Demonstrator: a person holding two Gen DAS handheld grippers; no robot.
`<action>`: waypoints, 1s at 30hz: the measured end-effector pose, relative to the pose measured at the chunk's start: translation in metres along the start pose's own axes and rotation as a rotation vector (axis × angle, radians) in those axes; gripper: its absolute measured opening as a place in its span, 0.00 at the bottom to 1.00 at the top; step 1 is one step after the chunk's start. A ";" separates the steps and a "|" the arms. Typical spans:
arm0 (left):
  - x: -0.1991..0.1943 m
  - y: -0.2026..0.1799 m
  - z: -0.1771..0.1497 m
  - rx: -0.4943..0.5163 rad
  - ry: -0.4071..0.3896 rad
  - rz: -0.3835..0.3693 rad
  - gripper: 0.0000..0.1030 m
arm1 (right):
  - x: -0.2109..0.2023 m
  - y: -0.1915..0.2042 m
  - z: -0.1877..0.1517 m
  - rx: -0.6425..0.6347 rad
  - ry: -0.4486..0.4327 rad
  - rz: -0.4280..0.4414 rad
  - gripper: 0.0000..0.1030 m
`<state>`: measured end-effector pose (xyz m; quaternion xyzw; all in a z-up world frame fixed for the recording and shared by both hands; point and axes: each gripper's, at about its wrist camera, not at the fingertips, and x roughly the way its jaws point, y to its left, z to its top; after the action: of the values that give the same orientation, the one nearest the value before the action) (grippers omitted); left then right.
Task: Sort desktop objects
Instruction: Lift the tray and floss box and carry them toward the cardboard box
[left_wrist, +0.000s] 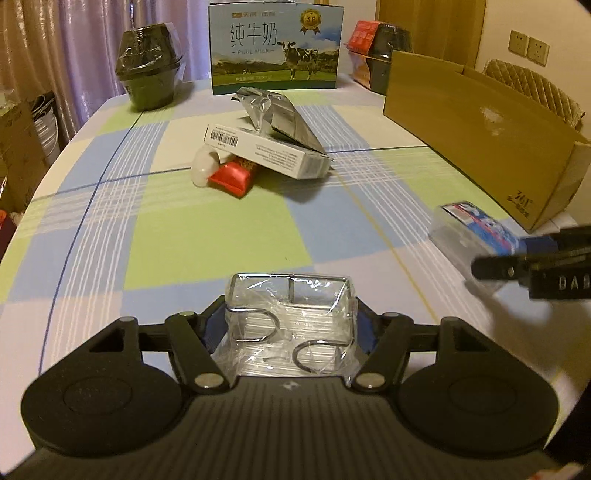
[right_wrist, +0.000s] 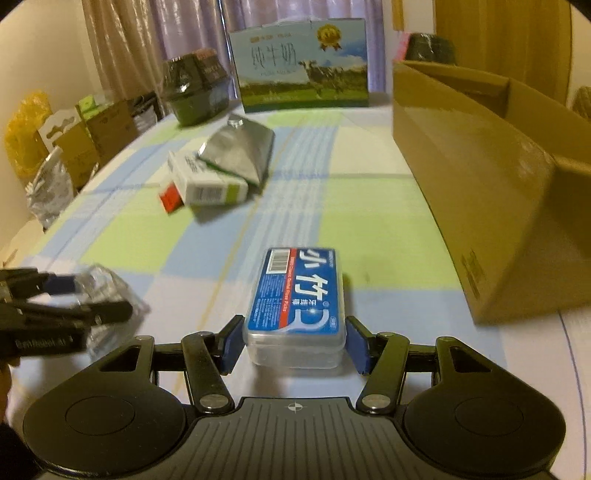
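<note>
Big cardboard box (right_wrist: 476, 192) sat open on the table's right side. Mid-table, a white carton (left_wrist: 266, 151) lay piled with a foil pouch (left_wrist: 282, 118). Right gripper (right_wrist: 295, 343) was clamped on the floss-pick case (right_wrist: 299, 299), left gripper (left_wrist: 290, 325) squeezing a plastic-wrapped wire hook rack (left_wrist: 290, 314).

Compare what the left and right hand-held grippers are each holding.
The left hand-held gripper holds a wire hook pack, clear-wrapped metal. The right hand-held gripper holds a floss pick box, rigid clear plastic with a blue printed label. The pack looks crinkled, the box smooth. Both are small and gripped by their sides.
</note>
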<state>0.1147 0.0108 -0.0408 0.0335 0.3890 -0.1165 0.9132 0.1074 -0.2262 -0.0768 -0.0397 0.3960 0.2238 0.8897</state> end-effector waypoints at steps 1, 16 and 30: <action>-0.001 -0.001 -0.002 0.002 -0.004 -0.001 0.62 | -0.002 0.001 -0.002 -0.006 0.000 -0.007 0.53; -0.007 -0.007 -0.007 0.092 -0.049 0.035 0.74 | -0.005 0.005 -0.011 -0.037 -0.051 -0.042 0.71; -0.002 -0.012 -0.007 0.105 -0.044 0.043 0.73 | 0.005 0.011 -0.007 -0.079 -0.067 -0.034 0.71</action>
<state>0.1057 0.0006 -0.0438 0.0870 0.3615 -0.1180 0.9208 0.1008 -0.2167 -0.0840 -0.0739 0.3562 0.2250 0.9039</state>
